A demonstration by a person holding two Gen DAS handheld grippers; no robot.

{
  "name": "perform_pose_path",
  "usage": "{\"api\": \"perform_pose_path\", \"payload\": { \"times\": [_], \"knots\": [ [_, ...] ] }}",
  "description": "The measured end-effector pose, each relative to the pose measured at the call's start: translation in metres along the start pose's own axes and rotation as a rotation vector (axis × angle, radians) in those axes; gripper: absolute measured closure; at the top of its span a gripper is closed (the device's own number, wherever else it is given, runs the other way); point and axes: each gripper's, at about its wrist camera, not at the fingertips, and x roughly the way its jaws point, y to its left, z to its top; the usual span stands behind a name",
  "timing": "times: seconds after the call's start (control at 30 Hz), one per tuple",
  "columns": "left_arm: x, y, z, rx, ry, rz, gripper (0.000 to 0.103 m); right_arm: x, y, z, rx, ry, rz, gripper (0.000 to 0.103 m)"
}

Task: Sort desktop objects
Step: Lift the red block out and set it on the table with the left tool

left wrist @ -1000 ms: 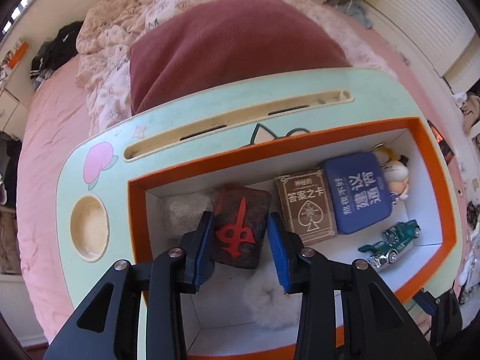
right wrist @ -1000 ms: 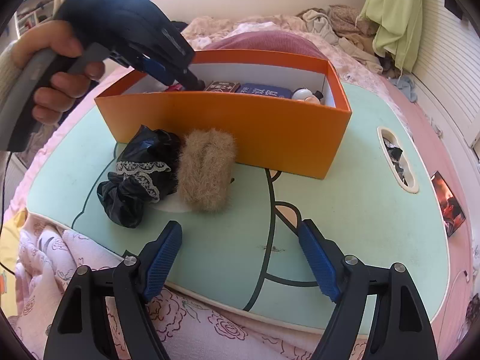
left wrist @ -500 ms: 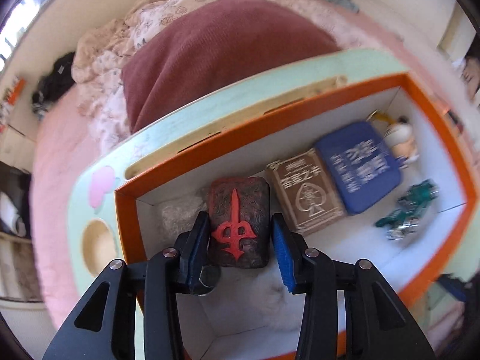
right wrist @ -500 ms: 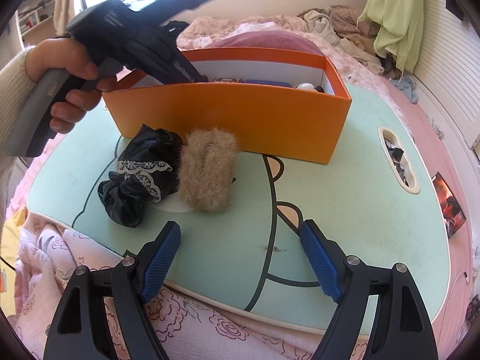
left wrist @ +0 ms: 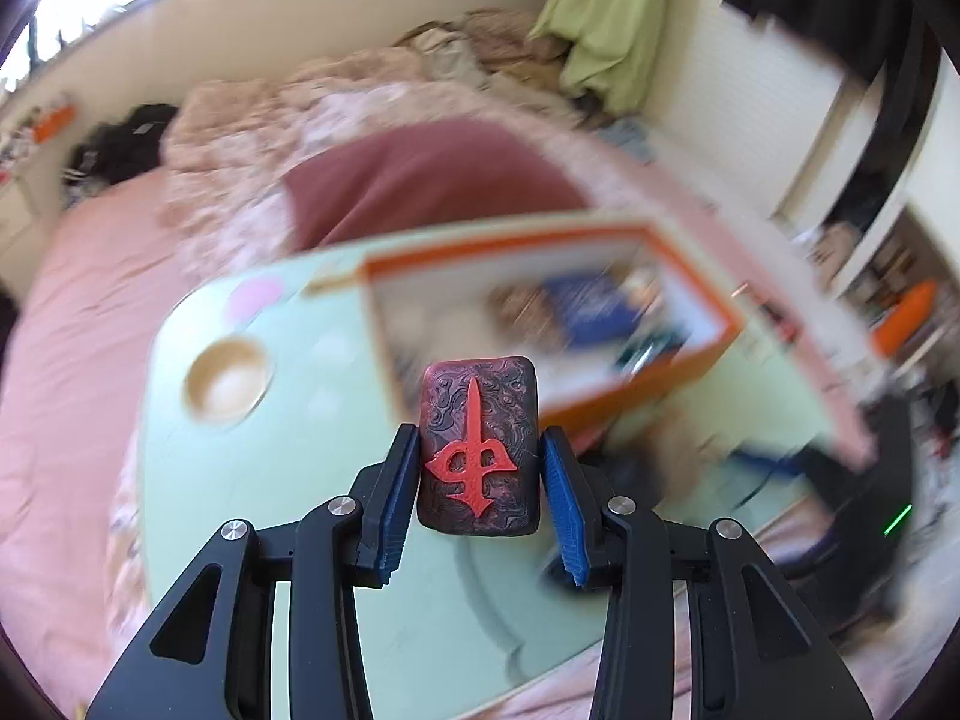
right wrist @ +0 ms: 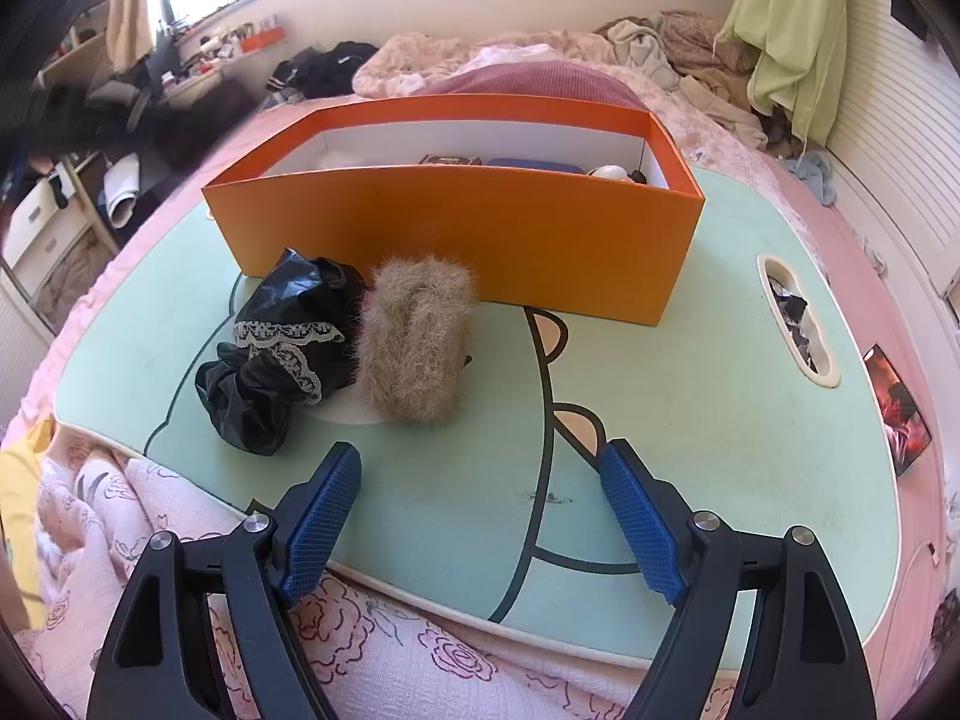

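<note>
Between the left gripper (left wrist: pixel 478 495) fingers — red-glyph tile (left wrist: pixel 478 445).

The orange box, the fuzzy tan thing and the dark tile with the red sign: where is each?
orange box (right wrist: pixel 480 240): right wrist view, middle of its near outer wall.
fuzzy tan scrunchie (right wrist: pixel 417 339): right wrist view, centre of its fur.
dark tile (left wrist: pixel 477 450): left wrist view, its red sign, between the fingers.

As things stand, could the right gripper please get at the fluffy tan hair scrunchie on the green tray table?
Probably yes: the right gripper has open, empty jaws, and only bare green tray table lies before the fluffy tan hair scrunchie.
</note>
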Motion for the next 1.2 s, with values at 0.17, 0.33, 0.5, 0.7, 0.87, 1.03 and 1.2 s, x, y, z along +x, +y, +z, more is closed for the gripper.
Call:
{"api": "perform_pose_path", "payload": {
  "times": [0.17,0.33,0.5,0.7,0.87,1.03,1.2],
  "knots": [
    [0.026,-0.003,-0.034,-0.038,0.040,-0.008,0.062,0.000,0.000,0.000,0.002,-0.001,0.000,0.021],
    [0.030,-0.013,-0.038,-0.044,-0.004,0.003,0.061,0.000,0.001,0.000,0.004,-0.001,0.001,0.020],
    [0.011,-0.005,-0.052,-0.113,-0.075,-0.013,0.019,-0.001,0.000,0.000,0.005,-0.001,0.000,0.020],
    [0.019,-0.002,-0.087,-0.112,-0.034,0.008,0.019,-0.001,-0.001,-0.001,0.006,-0.001,0.000,0.020],
    [0.028,-0.016,-0.103,-0.022,-0.100,0.112,0.000,-0.001,-0.001,0.000,0.010,-0.001,-0.002,0.020],
    [0.023,-0.012,-0.103,-0.029,-0.100,0.111,0.000,-0.003,-0.004,0.000,0.043,-0.017,0.024,0.020],
    [0.021,-0.010,-0.105,-0.030,-0.101,0.109,0.000,-0.024,-0.009,0.008,0.059,-0.114,0.103,0.024]
  ]
}}
